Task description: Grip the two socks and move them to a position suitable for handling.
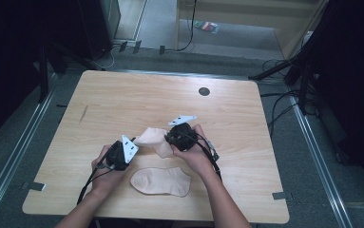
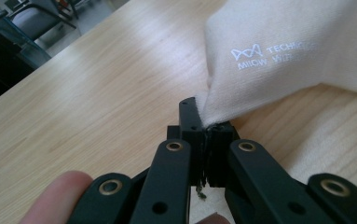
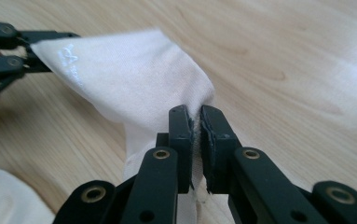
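Both grippers (image 1: pixel 139 144) (image 1: pixel 170 142) on sock (image 1: pixel 153 137)

I have both forearms coming in from the bottom of the high view, angled toward each other. My left hand (image 1: pixel 104 173) sits lower left of centre, wrapped around the left tongs (image 1: pixel 133 141), which point up and to the right. My right hand (image 1: pixel 195 152) is just right of centre, holding the right tongs (image 1: pixel 169 141) pointing left. Both pairs of jaws are pressed together, each pinching the sock (image 1: pixel 153 137) I've lifted between them.
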Tool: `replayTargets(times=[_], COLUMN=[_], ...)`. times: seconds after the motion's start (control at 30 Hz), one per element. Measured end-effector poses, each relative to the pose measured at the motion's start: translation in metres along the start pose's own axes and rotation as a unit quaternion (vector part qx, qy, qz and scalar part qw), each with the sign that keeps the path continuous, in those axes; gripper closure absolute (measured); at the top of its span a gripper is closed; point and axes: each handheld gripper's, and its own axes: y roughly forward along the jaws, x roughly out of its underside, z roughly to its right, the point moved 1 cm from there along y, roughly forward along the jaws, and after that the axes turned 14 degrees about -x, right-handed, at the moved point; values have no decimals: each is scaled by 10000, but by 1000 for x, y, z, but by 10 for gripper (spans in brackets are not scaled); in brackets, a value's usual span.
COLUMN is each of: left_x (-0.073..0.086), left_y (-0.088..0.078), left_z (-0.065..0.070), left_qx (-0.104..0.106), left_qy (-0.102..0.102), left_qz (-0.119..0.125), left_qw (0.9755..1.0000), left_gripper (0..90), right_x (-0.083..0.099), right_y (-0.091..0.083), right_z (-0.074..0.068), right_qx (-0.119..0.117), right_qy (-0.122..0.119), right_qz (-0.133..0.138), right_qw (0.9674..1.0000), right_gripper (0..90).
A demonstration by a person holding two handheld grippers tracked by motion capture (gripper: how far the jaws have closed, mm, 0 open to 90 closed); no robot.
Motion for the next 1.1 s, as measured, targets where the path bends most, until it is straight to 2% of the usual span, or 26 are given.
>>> replayTargets(times=[0.1,0.17,0.2,0.23,0.3,0.4,0.53,0.57,0.67,0.77,0.83,0.87,0.93,1.07,1.1], left_x=[1,3,3,4,6,7,11,12,15,21,27,29,31,27,24], left_y=[3,6,6,7,8,7,6,6,5,3,1,0,0,4,8], left_z=[1,0,0,-1,-3,-6,-10,-12,-17,-25,-34,-40,-49,-68,-71], left_qx=[110,157,193,256,437,447,505,555,672,798,984,1112,1216,1266,1261], left_qy=[-51,-91,-100,-155,-219,-265,-349,-442,-497,-553,-746,-903,-1146,-1829,-2065], left_qz=[-96,-187,-222,-239,-248,-270,-346,-368,-363,-352,-338,-328,-295,-164,-205], left_qw=[9999,9997,9995,9993,9985,9983,9975,9968,9958,9947,9918,9891,9855,9748,9701], left_gripper=[866,840,829,814,724,567,487,475,428,395,376,377,376,423,443], right_x=[4,7,8,8,11,15,24,26,30,33,35,35,37,40,40], right_y=[9,13,12,12,7,-2,-8,-8,-2,4,8,9,8,5,4], right_z=[4,8,10,11,16,21,19,18,12,8,5,4,1,-3,-3], right_qx=[161,354,372,368,312,363,218,197,88,86,169,181,233,321,340], right_qy=[-67,-104,-100,-73,138,329,427,410,413,368,327,325,255,285,305], right_qz=[-221,-267,-247,-219,-32,70,93,90,38,-88,-180,-193,-201,-119,-91], right_qw=[9996,9990,9990,9991,9994,9988,9988,9989,9991,9992,9992,9991,9992,9990,9989], right_gripper=[805,740,713,688,639,625,602,594,572,569,570,570,572,582,588])
